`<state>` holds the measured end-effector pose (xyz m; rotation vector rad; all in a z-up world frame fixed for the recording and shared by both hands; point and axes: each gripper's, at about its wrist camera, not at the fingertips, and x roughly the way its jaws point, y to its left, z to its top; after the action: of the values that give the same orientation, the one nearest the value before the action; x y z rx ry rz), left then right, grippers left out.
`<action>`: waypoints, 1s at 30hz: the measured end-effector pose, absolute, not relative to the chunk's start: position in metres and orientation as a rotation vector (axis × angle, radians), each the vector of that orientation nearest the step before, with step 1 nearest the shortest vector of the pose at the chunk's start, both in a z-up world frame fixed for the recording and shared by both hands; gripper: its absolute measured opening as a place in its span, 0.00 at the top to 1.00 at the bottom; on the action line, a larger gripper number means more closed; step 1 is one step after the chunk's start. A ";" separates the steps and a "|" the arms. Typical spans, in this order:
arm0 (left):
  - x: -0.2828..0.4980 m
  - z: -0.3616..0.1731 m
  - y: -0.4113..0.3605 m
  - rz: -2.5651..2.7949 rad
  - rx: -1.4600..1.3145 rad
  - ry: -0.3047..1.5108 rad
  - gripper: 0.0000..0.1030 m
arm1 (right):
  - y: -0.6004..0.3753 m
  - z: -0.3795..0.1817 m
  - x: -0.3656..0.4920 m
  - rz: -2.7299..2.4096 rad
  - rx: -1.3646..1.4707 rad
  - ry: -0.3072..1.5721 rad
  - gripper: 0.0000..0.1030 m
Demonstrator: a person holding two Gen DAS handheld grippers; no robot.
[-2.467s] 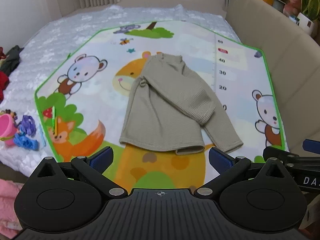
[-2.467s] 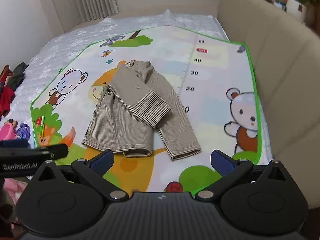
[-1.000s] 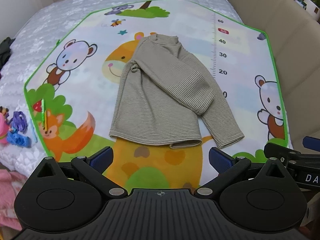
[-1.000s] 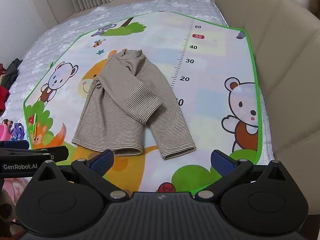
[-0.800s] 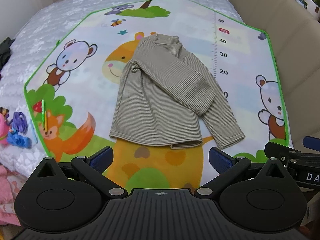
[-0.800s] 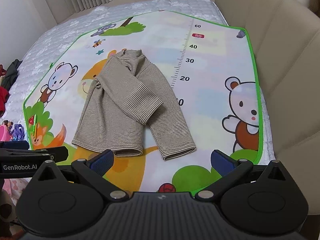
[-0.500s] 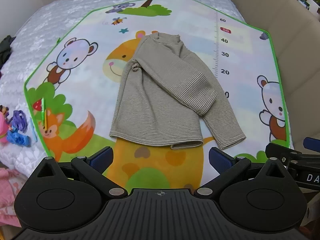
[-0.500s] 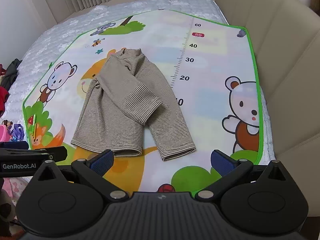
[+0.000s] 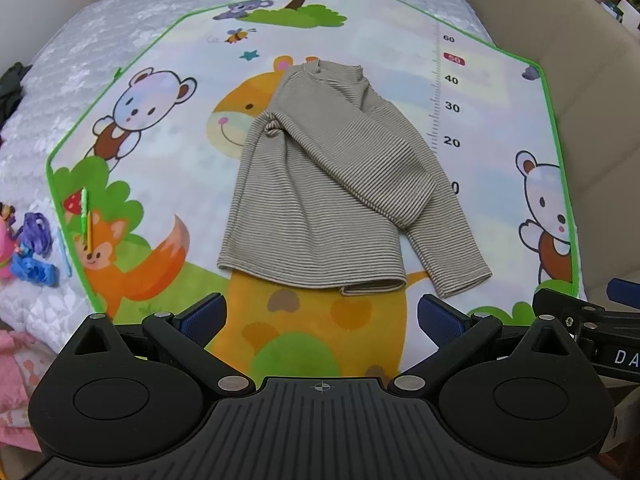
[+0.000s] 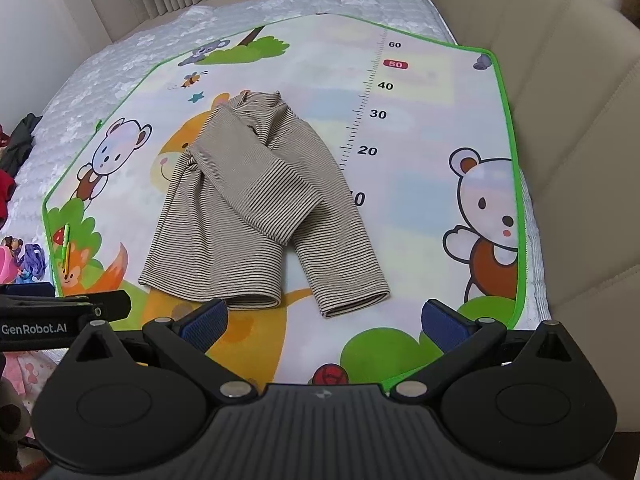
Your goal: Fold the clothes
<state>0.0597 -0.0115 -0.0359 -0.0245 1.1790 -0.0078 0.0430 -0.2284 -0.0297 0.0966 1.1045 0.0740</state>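
Note:
A beige striped long-sleeve top (image 9: 320, 200) (image 10: 240, 216) lies flat on a cartoon play mat (image 9: 160, 160) (image 10: 420, 140). One sleeve is folded diagonally across its front; the other sleeve (image 9: 452, 248) (image 10: 344, 272) stretches toward the near right. My left gripper (image 9: 322, 316) hovers open just short of the hem, nothing between its blue pads. My right gripper (image 10: 324, 320) is also open, near the hem and the loose cuff. Each gripper's body shows at the edge of the other's view.
The mat covers a quilted white bed (image 9: 60, 80). A padded beige wall (image 10: 560, 120) runs along the right side. Small toys (image 9: 32, 248) and a pink cloth (image 9: 16, 380) sit at the left edge, dark and red clothes (image 10: 16, 148) farther back.
Both grippers have drifted slightly forward and lower toward the top over the last seconds. The top itself has not moved, and both stay open.

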 end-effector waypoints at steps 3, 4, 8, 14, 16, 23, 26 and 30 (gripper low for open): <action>0.059 -0.037 -0.011 -0.008 -0.028 1.182 0.00 | -0.228 -0.030 0.043 0.073 0.097 1.106 0.00; 0.059 -0.038 -0.011 -0.008 -0.029 1.183 0.00 | -0.228 -0.030 0.043 0.074 0.097 1.107 0.00; 0.058 -0.040 -0.010 -0.007 -0.038 1.189 0.00 | -0.230 -0.031 0.043 0.070 0.101 1.113 0.00; 0.058 -0.042 -0.007 -0.003 -0.053 1.196 0.00 | -0.230 -0.033 0.042 0.066 0.099 1.122 0.00; 0.058 -0.043 -0.006 -0.004 -0.057 1.198 0.00 | -0.230 -0.033 0.041 0.064 0.097 1.122 0.00; 0.056 -0.050 -0.006 -0.024 -0.071 1.193 0.00 | -0.239 -0.034 0.046 0.048 0.125 1.106 0.00; 0.059 -0.056 -0.005 -0.028 -0.068 1.182 0.00 | -0.242 -0.035 0.050 0.072 0.148 1.074 0.00; 0.069 -0.068 0.006 -0.033 -0.108 1.196 0.00 | -0.245 -0.033 0.054 0.127 0.243 0.988 0.00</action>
<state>0.0692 0.0062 -0.0679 -0.1084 1.1964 -0.0326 0.0535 -0.2451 -0.0331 0.2433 0.9880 0.1271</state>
